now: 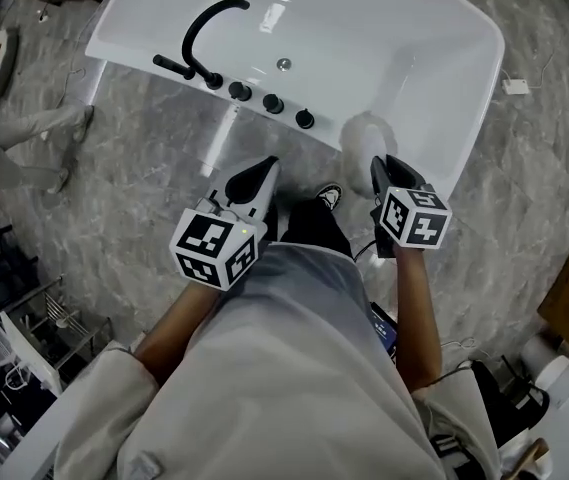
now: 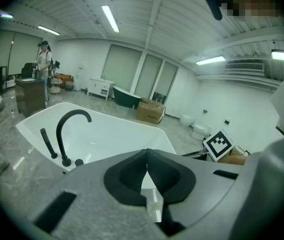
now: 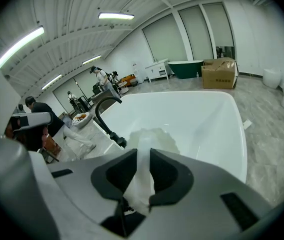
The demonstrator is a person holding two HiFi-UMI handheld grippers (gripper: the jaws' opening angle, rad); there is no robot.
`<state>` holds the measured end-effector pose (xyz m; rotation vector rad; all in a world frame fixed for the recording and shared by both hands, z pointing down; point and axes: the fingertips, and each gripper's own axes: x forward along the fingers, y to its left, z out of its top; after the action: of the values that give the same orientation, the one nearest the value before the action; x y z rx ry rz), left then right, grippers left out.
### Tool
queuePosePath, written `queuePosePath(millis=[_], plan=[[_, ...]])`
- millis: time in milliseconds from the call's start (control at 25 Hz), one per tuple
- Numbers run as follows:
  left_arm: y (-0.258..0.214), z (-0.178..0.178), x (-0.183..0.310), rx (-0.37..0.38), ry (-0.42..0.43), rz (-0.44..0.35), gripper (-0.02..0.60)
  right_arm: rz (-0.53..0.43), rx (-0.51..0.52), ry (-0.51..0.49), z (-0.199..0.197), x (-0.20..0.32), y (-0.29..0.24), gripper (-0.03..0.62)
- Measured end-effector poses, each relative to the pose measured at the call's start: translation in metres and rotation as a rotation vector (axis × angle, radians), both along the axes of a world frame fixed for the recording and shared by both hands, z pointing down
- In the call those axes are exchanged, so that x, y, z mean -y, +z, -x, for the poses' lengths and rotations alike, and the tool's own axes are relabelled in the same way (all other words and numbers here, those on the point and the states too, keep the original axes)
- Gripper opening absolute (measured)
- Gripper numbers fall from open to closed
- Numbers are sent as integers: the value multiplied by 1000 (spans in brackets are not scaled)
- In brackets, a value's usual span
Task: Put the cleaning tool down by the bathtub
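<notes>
**A:** So, what do the two claws hold, left to right?

**B:** At left, the left gripper (image 1: 262,168) has its jaws pressed together on nothing. At right, the right gripper (image 3: 138,166) is clenched on the cleaning tool (image 1: 366,134), which sits at the near right rim of the bathtub (image 1: 394,38).

**A:** How would the tool handle?

**B:** Light and soft, I judge (more likely to squash than break). The narrow white strip between the jaws seems the surest hold, since the fluffy head would give way.

**A:** And its look?

**B:** All white: a fuzzy, rounded head beyond a thin pale strip.
</notes>
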<state>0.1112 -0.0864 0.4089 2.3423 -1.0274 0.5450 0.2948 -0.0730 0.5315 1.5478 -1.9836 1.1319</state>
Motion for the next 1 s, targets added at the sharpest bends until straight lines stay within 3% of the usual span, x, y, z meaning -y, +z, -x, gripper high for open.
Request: queuePosePath(millis=[400,1000], plan=[[6,34,-6,36,-109,25,5,60,-17,-70,11,22,52,74],[13,68,-16,77,-201,56,5,122,-69,-102,9,43,121,74]])
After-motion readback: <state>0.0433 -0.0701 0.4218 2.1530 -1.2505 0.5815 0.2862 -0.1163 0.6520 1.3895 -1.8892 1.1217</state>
